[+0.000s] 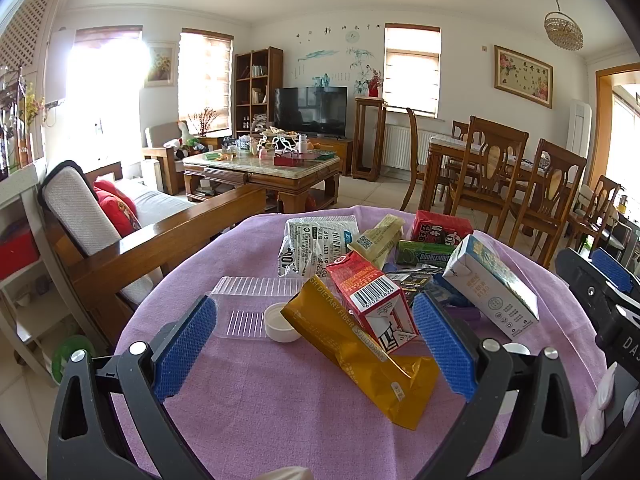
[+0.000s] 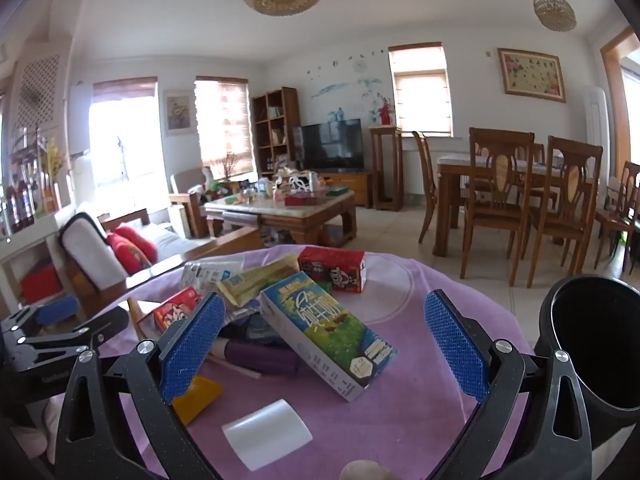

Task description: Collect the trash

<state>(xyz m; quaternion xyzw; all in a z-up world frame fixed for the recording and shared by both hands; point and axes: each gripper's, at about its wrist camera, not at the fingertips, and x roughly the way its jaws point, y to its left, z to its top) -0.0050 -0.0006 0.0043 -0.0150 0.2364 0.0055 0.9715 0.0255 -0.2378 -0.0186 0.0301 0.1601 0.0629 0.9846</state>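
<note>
A round bench [image 1: 280, 432] under a purple cloth carries a heap of trash. The landmark here is the red carton [image 1: 370, 294], tilted on end near the middle of the heap.

The left gripper [image 1: 316, 344] stands wide open with nothing held; the red carton and a gold pouch [image 1: 360, 352] lie between its blue pads [image 1: 184, 344] without being pressed. Left of the red carton sit a white cap [image 1: 280, 324] and a clear plastic tray [image 1: 244, 300]. Behind it lie a white wrapper [image 1: 312, 244], a pale yellow packet [image 1: 378, 236], a green gum pack [image 1: 426, 254] and a second red box [image 1: 440, 228]. Right of it a white and blue carton [image 1: 492, 284] leans on the heap.

The right gripper [image 2: 336, 348] is also fully open and empty, with that blue carton [image 2: 328, 332] between its fingers, untouched. A white cup [image 2: 266, 434] lies on its side nearer the camera, and a black bin [image 2: 592, 344] stands at the bench's right edge.
</note>
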